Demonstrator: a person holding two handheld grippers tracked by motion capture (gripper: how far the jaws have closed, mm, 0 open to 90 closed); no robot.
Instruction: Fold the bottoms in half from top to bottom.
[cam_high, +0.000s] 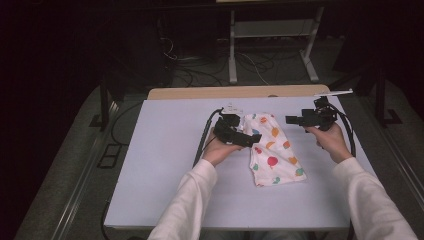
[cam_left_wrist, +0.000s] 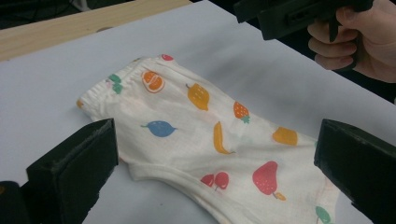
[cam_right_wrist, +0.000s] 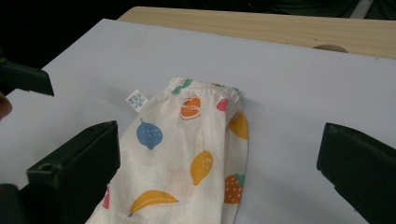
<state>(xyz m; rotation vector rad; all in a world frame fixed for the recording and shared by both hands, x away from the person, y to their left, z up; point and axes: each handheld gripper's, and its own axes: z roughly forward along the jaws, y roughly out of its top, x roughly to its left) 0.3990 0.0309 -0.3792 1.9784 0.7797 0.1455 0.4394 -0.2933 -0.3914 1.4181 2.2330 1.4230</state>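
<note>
A person sits at a white table (cam_high: 165, 165) and holds a black gripper in each hand. White sleeves come in from the bottom of the high view.

A small pair of white shorts (cam_high: 272, 150) lies folded flat on the table, right of its middle, between the two hands. The cloth is printed with coloured fruit: oranges, lemons, bananas, strawberries, cherries and a blue fruit. The elastic waistband (cam_right_wrist: 205, 86) lies at the far end, toward the wooden strip (cam_high: 235, 92) along the table's far edge. A small white label (cam_right_wrist: 137, 99) sticks out at the left of the waistband in the right gripper view.

The left gripper (cam_high: 250, 140) is over the left edge of the shorts, pointing right across them. In the left gripper view its jaws stand wide apart, one at each lower corner, with the shorts lying between and beyond them. Nothing is gripped. Whether the jaws touch the cloth cannot be told.

The right gripper (cam_high: 291, 120) is just right of the shorts near their far end, pointing left toward them. The right hand (cam_high: 327, 137) holds it above the table. In the right gripper view its jaws are also spread wide, with the waistband end of the shorts between and beyond them. They hold nothing.

A cable (cam_high: 202, 137) trails from the left gripper toward the person.
</note>
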